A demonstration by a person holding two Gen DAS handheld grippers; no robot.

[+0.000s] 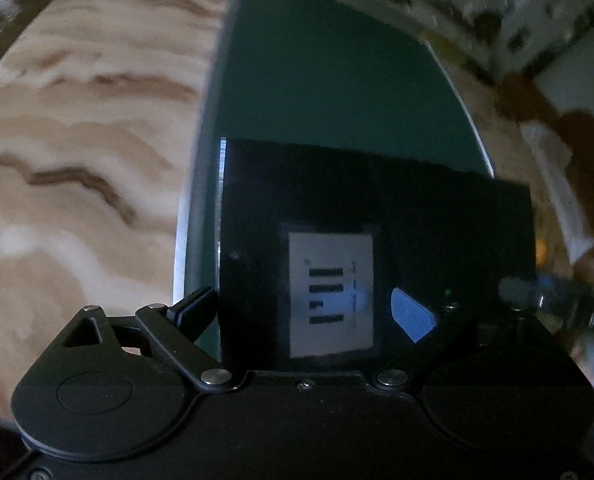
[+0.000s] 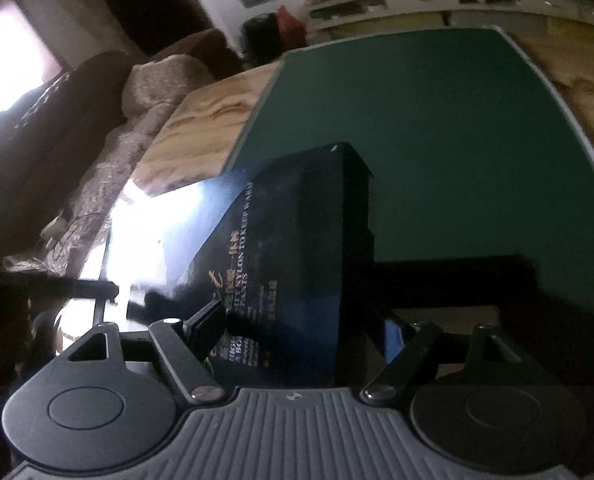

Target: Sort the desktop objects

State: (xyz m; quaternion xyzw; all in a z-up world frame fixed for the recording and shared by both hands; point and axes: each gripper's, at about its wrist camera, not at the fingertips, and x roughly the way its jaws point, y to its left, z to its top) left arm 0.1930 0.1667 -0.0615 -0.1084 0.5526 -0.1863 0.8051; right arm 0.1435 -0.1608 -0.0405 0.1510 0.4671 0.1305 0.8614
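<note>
Black box (image 1: pixel 377 216), flat, white label (image 1: pixel 331 295) with dark bars on its face; gold lettering on its glossy side (image 2: pixel 281 264). Long axis runs away from both cameras, over the green mat (image 1: pixel 317 80). Left gripper (image 1: pixel 309 312) and right gripper (image 2: pixel 301 328) each clamp its near end. Lettering blurred; right fingertips hidden.

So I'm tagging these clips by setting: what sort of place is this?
Probably a lived-in home room, not a lab: a wood-grain table with a green mat, cluttered shelves, and a blanket-draped sofa by a bright window.
</note>
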